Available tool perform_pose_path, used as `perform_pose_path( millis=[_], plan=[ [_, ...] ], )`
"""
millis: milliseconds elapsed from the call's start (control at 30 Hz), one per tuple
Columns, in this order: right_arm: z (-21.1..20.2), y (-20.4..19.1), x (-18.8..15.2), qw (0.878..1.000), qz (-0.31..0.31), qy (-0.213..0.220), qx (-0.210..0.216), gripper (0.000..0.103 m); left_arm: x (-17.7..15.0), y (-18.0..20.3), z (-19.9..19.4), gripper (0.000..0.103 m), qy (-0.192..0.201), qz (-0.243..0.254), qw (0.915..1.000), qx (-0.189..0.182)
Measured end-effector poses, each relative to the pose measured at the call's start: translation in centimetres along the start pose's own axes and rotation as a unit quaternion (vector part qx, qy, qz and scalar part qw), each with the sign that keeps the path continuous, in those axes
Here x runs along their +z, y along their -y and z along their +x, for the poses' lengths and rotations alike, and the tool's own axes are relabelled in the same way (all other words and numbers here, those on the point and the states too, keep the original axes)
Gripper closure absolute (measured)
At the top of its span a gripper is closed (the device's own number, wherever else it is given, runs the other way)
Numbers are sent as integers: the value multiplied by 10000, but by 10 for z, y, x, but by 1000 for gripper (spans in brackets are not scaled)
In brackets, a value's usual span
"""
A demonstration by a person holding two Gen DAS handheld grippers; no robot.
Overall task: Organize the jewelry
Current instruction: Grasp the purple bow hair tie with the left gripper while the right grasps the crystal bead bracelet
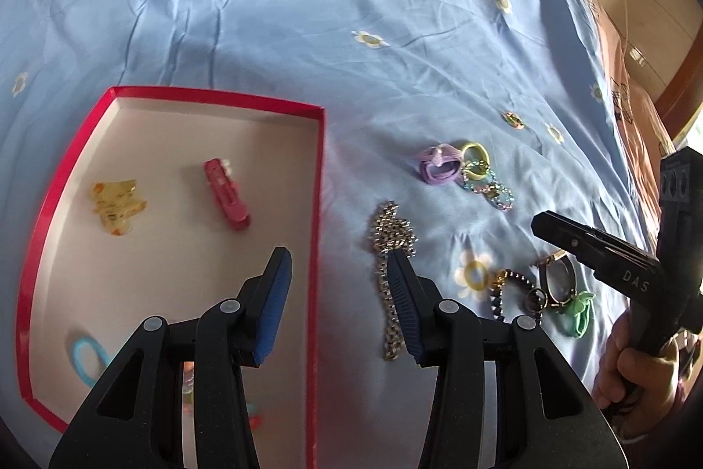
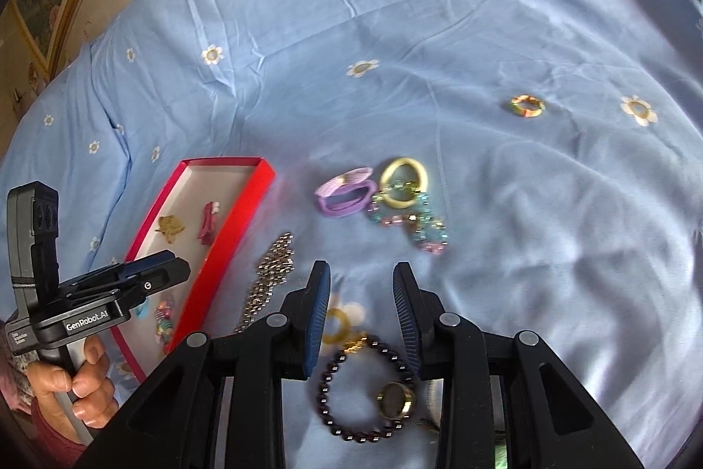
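Observation:
A red-rimmed box (image 1: pixel 318 179) lies on the blue bedsheet; it also shows in the right wrist view (image 2: pixel 239 216). Inside are a yellow hair claw (image 1: pixel 116 205), a pink clip (image 1: pixel 226 194) and a blue hair tie (image 1: pixel 85 357). My left gripper (image 1: pixel 340 267) is open and empty over the box's right rim, next to a silver chain (image 1: pixel 389 245). My right gripper (image 2: pixel 362 275) is open and empty above a dark bead bracelet (image 2: pixel 351 381) and a gold ring (image 2: pixel 395 398). A purple hair tie (image 2: pixel 347 192), a yellow hair tie (image 2: pixel 404 183) and a pastel bead bracelet (image 2: pixel 417 227) lie ahead.
A multicoloured ring (image 2: pixel 527 105) lies far right on the sheet. A green hair tie (image 1: pixel 580 313) and a round glass pendant (image 1: pixel 560 275) lie near my right gripper (image 1: pixel 545 225) in the left view. The bed's edge drops off at right (image 1: pixel 615 73).

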State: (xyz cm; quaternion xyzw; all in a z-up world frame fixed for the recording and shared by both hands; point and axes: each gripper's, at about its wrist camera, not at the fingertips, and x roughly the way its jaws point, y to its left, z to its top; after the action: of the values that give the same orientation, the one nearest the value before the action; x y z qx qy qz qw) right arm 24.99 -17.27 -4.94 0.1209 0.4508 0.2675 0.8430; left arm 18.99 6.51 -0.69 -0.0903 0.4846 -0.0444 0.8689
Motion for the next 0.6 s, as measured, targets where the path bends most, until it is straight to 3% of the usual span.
perform_pose_path(
  millis=[400, 600],
  plan=[
    [5, 19, 5, 9999, 28, -33, -125, 71, 17, 23, 15, 59, -51, 224, 9997, -70],
    [20, 24, 12, 9993, -141, -247, -221, 71, 34, 40, 33, 57, -89, 371, 9991, -175]
  ],
)
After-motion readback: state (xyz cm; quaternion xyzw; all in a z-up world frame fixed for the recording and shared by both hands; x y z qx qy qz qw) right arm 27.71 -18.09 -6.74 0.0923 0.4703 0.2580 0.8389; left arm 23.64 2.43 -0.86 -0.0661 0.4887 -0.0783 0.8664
